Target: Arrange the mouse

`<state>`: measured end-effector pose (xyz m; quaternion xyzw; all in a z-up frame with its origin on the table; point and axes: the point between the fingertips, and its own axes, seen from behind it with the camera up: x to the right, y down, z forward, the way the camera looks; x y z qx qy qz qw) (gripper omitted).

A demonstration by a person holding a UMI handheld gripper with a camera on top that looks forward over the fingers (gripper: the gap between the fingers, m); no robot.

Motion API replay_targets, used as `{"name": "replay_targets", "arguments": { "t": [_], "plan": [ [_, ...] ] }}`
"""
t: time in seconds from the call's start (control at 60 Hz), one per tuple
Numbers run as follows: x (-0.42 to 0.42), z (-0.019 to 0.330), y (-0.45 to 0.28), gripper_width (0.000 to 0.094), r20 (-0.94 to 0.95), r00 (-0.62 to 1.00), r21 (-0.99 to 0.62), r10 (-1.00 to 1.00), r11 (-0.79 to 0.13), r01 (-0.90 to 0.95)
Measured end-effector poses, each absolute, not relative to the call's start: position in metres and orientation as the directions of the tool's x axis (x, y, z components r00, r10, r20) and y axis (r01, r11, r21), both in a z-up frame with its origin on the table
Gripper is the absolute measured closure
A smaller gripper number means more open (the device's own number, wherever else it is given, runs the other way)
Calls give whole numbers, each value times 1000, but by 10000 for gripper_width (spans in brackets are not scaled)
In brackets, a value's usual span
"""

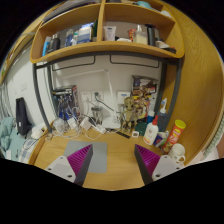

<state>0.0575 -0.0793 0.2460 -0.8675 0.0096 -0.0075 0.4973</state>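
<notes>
Over the wooden worktop [108, 165], gripper view: my fingers [115, 160] spread apart, holding nothing | mouse: not one I can pick out; possibly lost in the clutter by the wall | orange can [176, 133] and white bottle [151, 132] ahead to one side | risk: reaching blind could topple them.

Honestly nothing is reading as actual text here. The bottles and the orange tube [176, 132] at the back of the desk [108, 160] are showing labels, but the lettering is coming out way too small to make out. Same for the stuff sitting up on the shelf [105, 42]: packaging is showing, no legible words, numbers or brand names.
</notes>
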Motion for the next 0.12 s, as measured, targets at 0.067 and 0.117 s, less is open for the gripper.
{"name": "replay_targets", "arguments": {
  "t": [0.067,0.117],
  "plan": [
    [63,244,-87,110,-16,1000,-863,-12,-505,-20],
    [68,244,-91,109,-24,1000,-864,-12,-503,-26]
  ]
}}
